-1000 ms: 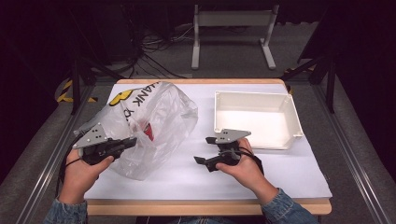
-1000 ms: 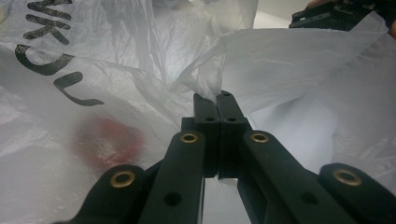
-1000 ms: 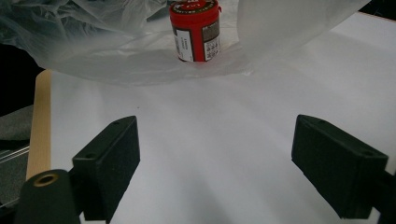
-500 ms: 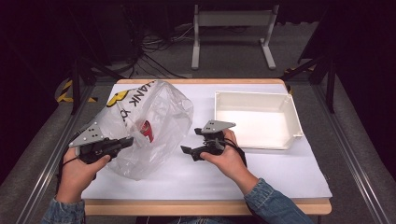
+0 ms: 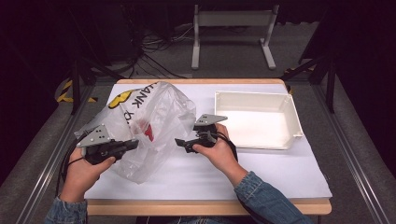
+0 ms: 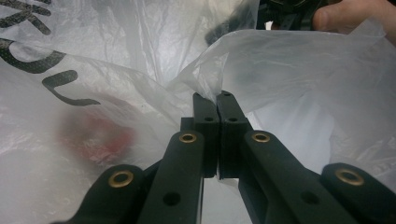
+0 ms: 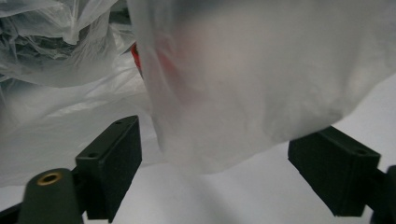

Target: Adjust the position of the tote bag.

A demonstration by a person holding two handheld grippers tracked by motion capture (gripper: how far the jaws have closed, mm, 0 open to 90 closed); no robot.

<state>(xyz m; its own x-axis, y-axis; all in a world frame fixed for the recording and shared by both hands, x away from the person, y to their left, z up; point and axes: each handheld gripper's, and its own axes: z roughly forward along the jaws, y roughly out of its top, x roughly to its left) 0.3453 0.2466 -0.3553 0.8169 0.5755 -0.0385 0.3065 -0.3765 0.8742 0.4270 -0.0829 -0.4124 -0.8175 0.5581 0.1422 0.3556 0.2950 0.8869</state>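
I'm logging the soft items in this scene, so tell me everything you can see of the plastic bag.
The plastic bag is thin, translucent white film, crumpled and puffed up, printed with black lettering and a yellow mark near its far end. It lies on the left half of the white table cover. Something red shows blurred through it. The left gripper is shut on a fold of it; the right gripper is open at its edge.
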